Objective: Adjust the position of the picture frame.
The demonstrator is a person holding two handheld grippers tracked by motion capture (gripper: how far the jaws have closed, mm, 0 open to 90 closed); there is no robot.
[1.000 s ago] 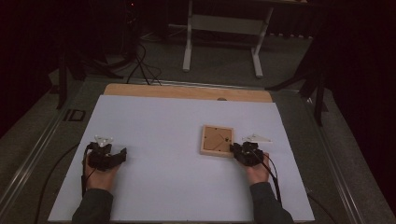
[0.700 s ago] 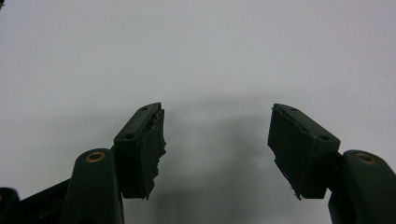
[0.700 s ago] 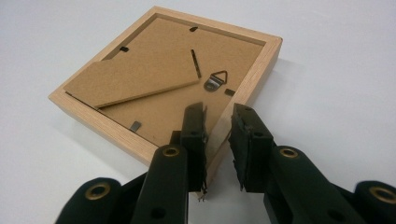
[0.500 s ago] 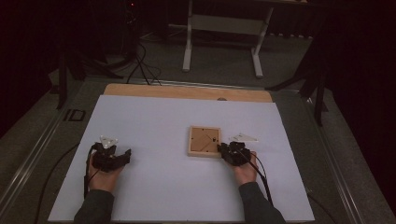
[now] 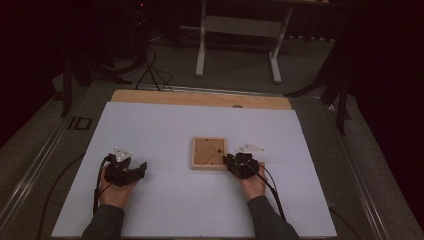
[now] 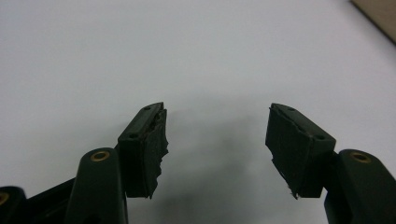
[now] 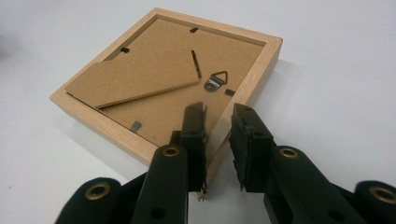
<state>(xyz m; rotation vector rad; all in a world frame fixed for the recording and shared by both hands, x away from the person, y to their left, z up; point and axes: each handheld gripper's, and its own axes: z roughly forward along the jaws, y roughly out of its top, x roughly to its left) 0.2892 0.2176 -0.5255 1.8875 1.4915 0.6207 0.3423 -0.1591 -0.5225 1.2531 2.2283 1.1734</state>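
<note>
A small wooden picture frame (image 5: 209, 152) lies back side up on the white sheet (image 5: 165, 130), near its middle. In the right gripper view the frame (image 7: 163, 79) shows a brown backing board, a folded stand and a metal hanger. My right gripper (image 5: 230, 161) sits at the frame's right edge. Its jaws (image 7: 218, 112) pinch the wooden side rail, one inside the frame and one outside. My left gripper (image 5: 141, 168) rests on the sheet at the near left. It stands open (image 6: 217, 116) with only white sheet between its jaws.
The white sheet covers a wooden tabletop whose bare strip (image 5: 200, 98) shows along the far edge. Grey floor with cables (image 5: 150, 65) and a white stand (image 5: 240, 30) lie beyond the table. A metal rail (image 5: 35, 165) runs along the left.
My right gripper has slid left across the sheet and the picture frame has come along with it. The left gripper has stayed where it was.
</note>
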